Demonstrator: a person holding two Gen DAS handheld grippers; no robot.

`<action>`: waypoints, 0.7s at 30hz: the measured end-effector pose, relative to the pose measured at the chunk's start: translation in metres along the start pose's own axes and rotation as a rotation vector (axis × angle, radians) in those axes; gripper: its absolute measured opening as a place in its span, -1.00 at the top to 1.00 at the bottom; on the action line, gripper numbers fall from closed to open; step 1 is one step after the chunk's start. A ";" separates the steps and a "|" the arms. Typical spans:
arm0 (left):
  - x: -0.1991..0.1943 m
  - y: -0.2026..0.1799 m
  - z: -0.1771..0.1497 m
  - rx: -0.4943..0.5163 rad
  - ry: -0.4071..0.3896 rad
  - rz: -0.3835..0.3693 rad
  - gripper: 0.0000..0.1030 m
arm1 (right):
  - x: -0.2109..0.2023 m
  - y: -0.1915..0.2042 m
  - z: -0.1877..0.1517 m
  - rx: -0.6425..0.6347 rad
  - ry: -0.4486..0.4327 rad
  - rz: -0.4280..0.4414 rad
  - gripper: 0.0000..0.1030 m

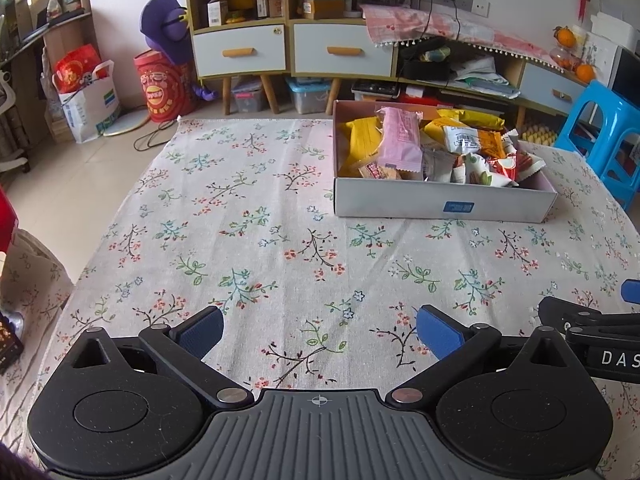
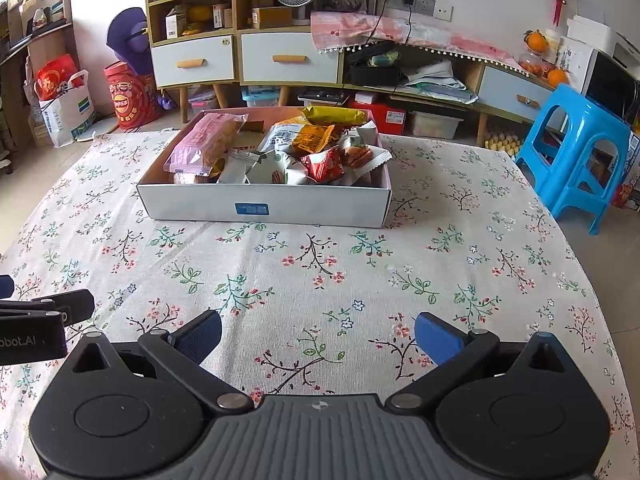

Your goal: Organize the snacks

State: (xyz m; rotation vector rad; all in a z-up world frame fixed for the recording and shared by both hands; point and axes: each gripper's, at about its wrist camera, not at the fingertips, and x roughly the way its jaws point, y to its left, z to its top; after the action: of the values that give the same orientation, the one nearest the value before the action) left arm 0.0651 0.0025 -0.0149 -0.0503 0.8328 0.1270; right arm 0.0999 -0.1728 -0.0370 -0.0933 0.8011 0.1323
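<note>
Hovering over the floral tablecloth (image 1: 280, 240), well short of the box (image 2: 264, 204), both tools are waiting with nothing in them: the left gripper (image 1: 320, 330) is holding its jaws spread wide, and the right gripper (image 2: 318, 334) is doing the same. Judging by this, the sorting is either just beginning or wrapping up, since every snack is sitting inside the box and none is lying on the cloth around it. If more is to be done, the next move is calling for a reach forward to the box and a pinch on 1 packet lying on top, such as the pink packet (image 2: 206, 144) leaning at the box's left end. Counting: 1 box, 2 grippers, 1 pink packet, and roughly 10 wrappers piled together, though the overlap is making an exact count impossible.
</note>
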 end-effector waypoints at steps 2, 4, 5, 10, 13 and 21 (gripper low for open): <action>0.000 0.000 0.000 0.001 0.000 -0.001 -1.00 | 0.000 0.001 0.000 -0.003 0.000 -0.001 -0.83; 0.000 -0.001 0.000 0.003 0.000 -0.003 -1.00 | 0.000 0.001 0.000 -0.007 0.001 -0.001 -0.83; 0.000 -0.001 0.000 0.004 0.000 -0.003 -1.00 | 0.000 0.002 0.000 -0.009 0.001 -0.001 -0.83; 0.000 -0.002 -0.001 0.006 0.002 -0.007 -1.00 | 0.000 0.002 0.000 -0.010 0.001 -0.001 -0.83; 0.000 -0.002 -0.001 0.005 0.002 -0.007 -1.00 | 0.000 0.002 0.000 -0.010 0.002 -0.001 -0.83; 0.000 -0.002 -0.001 0.006 0.001 -0.006 -1.00 | 0.001 0.002 -0.001 -0.006 0.013 0.003 -0.83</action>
State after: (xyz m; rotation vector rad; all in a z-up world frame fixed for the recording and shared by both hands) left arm 0.0649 0.0007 -0.0152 -0.0475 0.8342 0.1193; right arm 0.0992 -0.1706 -0.0383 -0.0989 0.8137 0.1368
